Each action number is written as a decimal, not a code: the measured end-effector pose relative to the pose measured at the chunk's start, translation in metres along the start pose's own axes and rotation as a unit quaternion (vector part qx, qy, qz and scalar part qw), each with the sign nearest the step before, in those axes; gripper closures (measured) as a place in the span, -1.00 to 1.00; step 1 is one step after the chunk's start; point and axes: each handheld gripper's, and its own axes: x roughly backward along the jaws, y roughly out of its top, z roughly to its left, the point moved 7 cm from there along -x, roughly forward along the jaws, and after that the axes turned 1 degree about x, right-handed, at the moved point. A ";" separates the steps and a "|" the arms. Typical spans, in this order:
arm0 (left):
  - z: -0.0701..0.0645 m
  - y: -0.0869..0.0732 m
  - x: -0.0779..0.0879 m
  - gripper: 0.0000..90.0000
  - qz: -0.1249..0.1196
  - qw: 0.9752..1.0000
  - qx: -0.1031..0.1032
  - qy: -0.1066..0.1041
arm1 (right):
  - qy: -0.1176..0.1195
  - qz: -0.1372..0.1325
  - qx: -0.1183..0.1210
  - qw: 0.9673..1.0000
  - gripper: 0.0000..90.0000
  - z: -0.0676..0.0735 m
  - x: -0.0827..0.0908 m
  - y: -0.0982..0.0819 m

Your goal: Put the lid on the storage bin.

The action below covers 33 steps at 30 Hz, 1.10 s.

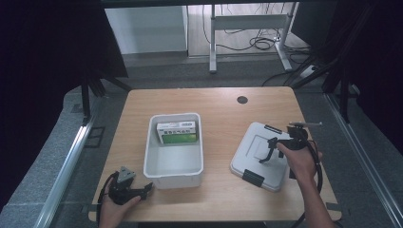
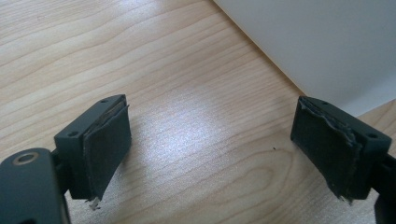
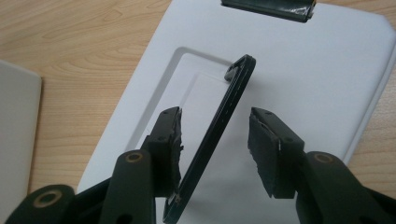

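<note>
The right gripper (image 3: pixel 215 154) hovers over the white lid (image 3: pixel 322 79), its fingers (image 3: pixel 264 149) partly apart with the lid's raised black handle (image 3: pixel 219 135) between them, against the left one, while the left gripper (image 2: pixel 212 149) rests wide open beside the white bin (image 2: pixel 322 42).

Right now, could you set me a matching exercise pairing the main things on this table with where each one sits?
Things:
1. green box
2. lid
3. black handle
4. left gripper

Places:
A. raised, between the right gripper's jaws
B. inside the white bin
C. flat on the table, right of the bin
D. near the bin's front left corner, jaws open over bare wood

Pairs: 1-B, 2-C, 3-A, 4-D
</note>
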 end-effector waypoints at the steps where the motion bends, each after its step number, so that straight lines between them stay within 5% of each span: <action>1: 0.000 0.000 0.000 -0.73 0.000 1.000 0.000 0.000 | 0.001 0.002 -0.001 1.000 0.23 0.000 0.000 0.000; 18: 0.000 0.000 0.000 -0.74 0.000 1.000 -0.001 -0.002 | 0.013 0.027 -0.043 0.999 0.52 -0.003 -0.014 0.003; 33: 0.000 0.000 0.000 -0.73 0.000 1.000 0.000 0.000 | 0.041 0.073 -0.104 0.991 0.82 -0.003 -0.022 0.000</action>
